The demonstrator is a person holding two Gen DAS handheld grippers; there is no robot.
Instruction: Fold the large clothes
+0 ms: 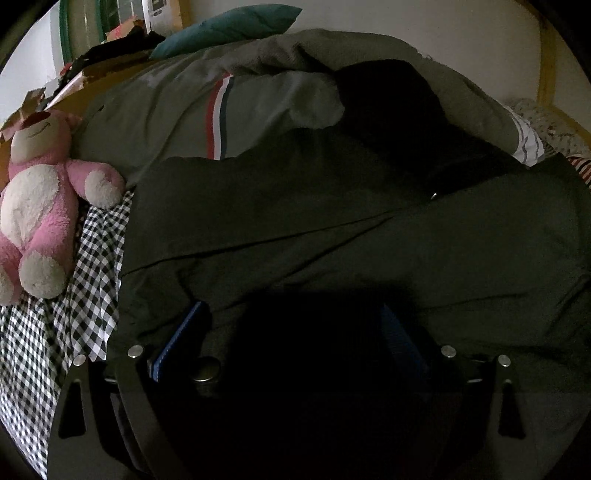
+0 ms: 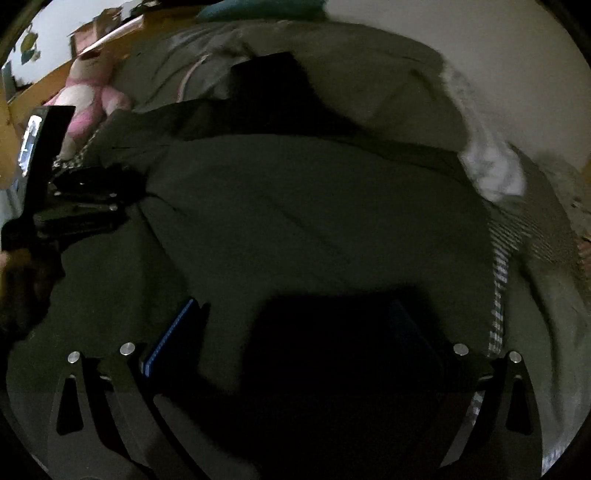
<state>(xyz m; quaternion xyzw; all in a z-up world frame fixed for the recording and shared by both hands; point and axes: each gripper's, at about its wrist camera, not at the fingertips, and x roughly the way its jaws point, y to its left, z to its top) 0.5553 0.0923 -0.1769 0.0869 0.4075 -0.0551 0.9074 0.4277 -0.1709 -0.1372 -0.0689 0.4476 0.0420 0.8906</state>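
Note:
A large dark olive jacket [image 1: 332, 236] lies spread over the bed and fills the middle of both views [image 2: 314, 206]. A small metal zipper pull [image 1: 434, 195] shows near its upper right. My left gripper [image 1: 291, 332] hangs just above the jacket's near part with its blue-padded fingers [image 1: 181, 339] wide apart and only cloth beneath them. My right gripper [image 2: 291, 328] is open over the jacket too, with nothing pinched between its pads [image 2: 173, 332]. In the right wrist view the left gripper [image 2: 122, 197] sits at the jacket's left edge. That view is blurred.
A grey duvet [image 1: 166, 110] with a red, white and blue stripe is bunched behind the jacket. A pink plush bear [image 1: 40, 199] lies at the left on the black-and-white checked sheet [image 1: 92, 258]. Behind are a teal pillow [image 1: 229, 26] and a white wall [image 1: 443, 29].

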